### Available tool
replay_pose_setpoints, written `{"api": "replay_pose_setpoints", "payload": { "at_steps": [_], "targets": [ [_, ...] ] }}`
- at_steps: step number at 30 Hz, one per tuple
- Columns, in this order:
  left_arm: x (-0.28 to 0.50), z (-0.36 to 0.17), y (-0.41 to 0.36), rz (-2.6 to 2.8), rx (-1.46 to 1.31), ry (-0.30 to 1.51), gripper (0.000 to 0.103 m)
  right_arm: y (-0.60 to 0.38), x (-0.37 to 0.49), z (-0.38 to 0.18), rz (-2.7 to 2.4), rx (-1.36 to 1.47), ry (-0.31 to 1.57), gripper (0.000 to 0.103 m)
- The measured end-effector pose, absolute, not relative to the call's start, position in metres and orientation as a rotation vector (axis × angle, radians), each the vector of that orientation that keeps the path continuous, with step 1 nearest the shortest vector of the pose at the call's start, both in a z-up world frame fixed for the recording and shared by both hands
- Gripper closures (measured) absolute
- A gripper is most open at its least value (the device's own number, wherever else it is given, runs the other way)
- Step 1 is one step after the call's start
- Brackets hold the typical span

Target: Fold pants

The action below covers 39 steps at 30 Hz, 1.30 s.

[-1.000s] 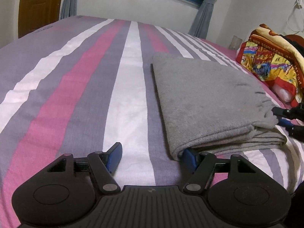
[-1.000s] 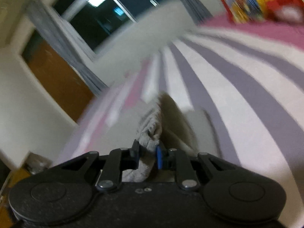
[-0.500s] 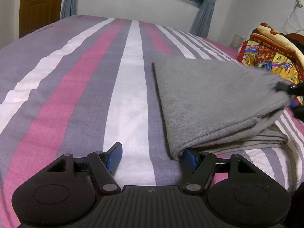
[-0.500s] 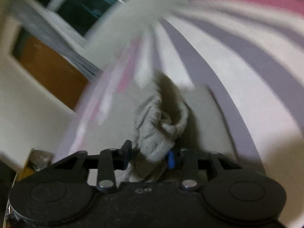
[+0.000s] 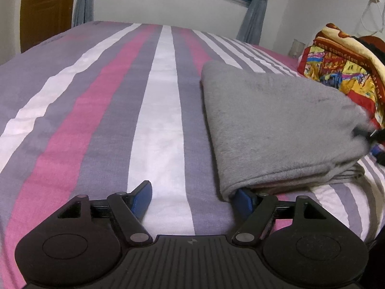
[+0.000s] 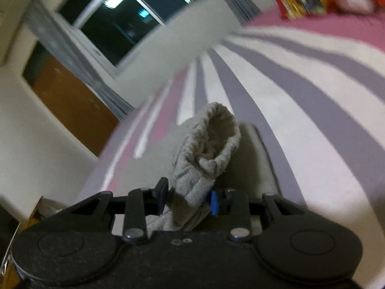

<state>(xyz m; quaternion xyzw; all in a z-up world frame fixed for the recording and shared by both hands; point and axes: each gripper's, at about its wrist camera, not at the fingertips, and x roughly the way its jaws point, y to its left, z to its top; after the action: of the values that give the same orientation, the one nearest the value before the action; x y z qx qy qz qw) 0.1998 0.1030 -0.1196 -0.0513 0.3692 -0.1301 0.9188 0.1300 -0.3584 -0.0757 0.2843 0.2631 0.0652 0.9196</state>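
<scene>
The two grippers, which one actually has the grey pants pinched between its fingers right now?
The right gripper: bunched grey pants fill its gap. The left gripper is opening, only bedsheet between its fingers.

The pants [image 5: 272, 125] are grey, of a soft fleecy cloth, folded into a broad flat stack of several layers on the right half of the striped bed. The long left edge is a smooth rounded fold running from near to far. The top layer is lifted at the right side, rising into a slope above the thinner layers that lie flat beneath it at the near right. In the right wrist view, a bunched ribbed end of the pants [image 6: 207, 154], perhaps a cuff or waistband, stands up in a crumpled open loop; the view there is blurred.
</scene>
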Motion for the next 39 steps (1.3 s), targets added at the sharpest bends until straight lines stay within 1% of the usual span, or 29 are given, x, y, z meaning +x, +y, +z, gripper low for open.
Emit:
{"api": "replay_pose_setpoints", "payload": {
  "at_steps": [1, 2, 4, 7, 9, 11, 12, 14, 15, 16, 21, 24, 26, 27, 29, 33, 36, 37, 38, 39],
  "targets": [
    [0.2, -0.119, 0.102, -0.269, -0.099, 0.758, 0.028, -0.361, 0.135, -0.089, 0.096, 0.582, 0.596, 0.07],
    [0.199, -0.119, 0.101, -0.27, -0.093, 0.758, 0.028, -0.368, 0.142, -0.106, 0.066, 0.643, 0.667, 0.07],
    [0.199, -0.119, 0.099, -0.265, -0.084, 0.759, 0.028, -0.38, 0.136, -0.121, 0.063, 0.753, 0.663, 0.071],
    [0.199, -0.119, 0.1, -0.265, -0.086, 0.762, 0.028, -0.371, 0.139, -0.115, 0.056, 0.688, 0.656, 0.07],
    [0.199, -0.118, 0.099, -0.267, -0.079, 0.765, 0.028, -0.372, 0.135, -0.116, 0.064, 0.693, 0.667, 0.068],
    [0.198, -0.115, 0.099, -0.279, -0.055, 0.783, 0.027, -0.375, 0.134, -0.115, 0.085, 0.702, 0.684, 0.062],
    [0.196, -0.113, 0.099, -0.299, -0.037, 0.792, 0.026, -0.376, 0.14, -0.114, 0.1, 0.695, 0.693, 0.057],
    [0.186, -0.11, 0.11, -0.364, -0.028, 0.793, 0.012, -0.38, 0.133, -0.099, 0.101, 0.65, 0.663, 0.047],
    [0.18, -0.108, 0.118, -0.402, -0.038, 0.786, 0.011, -0.383, 0.13, -0.092, 0.102, 0.62, 0.631, 0.039],
    [0.176, -0.107, 0.124, -0.422, -0.049, 0.775, 0.011, -0.389, 0.126, -0.086, 0.117, 0.603, 0.605, 0.039],
    [0.176, -0.1, 0.138, -0.407, -0.13, 0.723, 0.011, -0.411, 0.125, -0.066, 0.145, 0.554, 0.548, 0.039],
    [0.184, -0.105, 0.115, -0.407, -0.052, 0.724, 0.011, -0.405, 0.135, -0.067, 0.168, 0.556, 0.583, 0.042],
    [0.19, -0.112, 0.097, -0.408, 0.029, 0.737, 0.011, -0.398, 0.139, -0.076, 0.176, 0.582, 0.629, 0.048],
    [0.192, -0.114, 0.092, -0.402, 0.057, 0.74, 0.011, -0.397, 0.136, -0.08, 0.178, 0.608, 0.649, 0.054],
    [0.195, -0.112, 0.088, -0.381, 0.08, 0.732, 0.012, -0.393, 0.128, -0.09, 0.18, 0.653, 0.673, 0.054],
    [0.207, -0.112, 0.1, -0.34, 0.013, 0.738, 0.011, -0.383, 0.129, -0.106, 0.175, 0.679, 0.694, 0.054],
    [0.21, -0.117, 0.104, -0.342, -0.029, 0.754, 0.011, -0.383, 0.143, -0.114, 0.171, 0.732, 0.692, 0.05],
    [0.21, -0.117, 0.104, -0.341, -0.03, 0.756, 0.011, -0.383, 0.149, -0.117, 0.169, 0.745, 0.709, 0.051],
    [0.209, -0.116, 0.103, -0.337, -0.023, 0.756, 0.011, -0.382, 0.154, -0.115, 0.168, 0.74, 0.716, 0.058],
    [0.208, -0.116, 0.102, -0.331, -0.013, 0.754, 0.011, -0.381, 0.156, -0.111, 0.17, 0.718, 0.709, 0.067]
  ]
}}
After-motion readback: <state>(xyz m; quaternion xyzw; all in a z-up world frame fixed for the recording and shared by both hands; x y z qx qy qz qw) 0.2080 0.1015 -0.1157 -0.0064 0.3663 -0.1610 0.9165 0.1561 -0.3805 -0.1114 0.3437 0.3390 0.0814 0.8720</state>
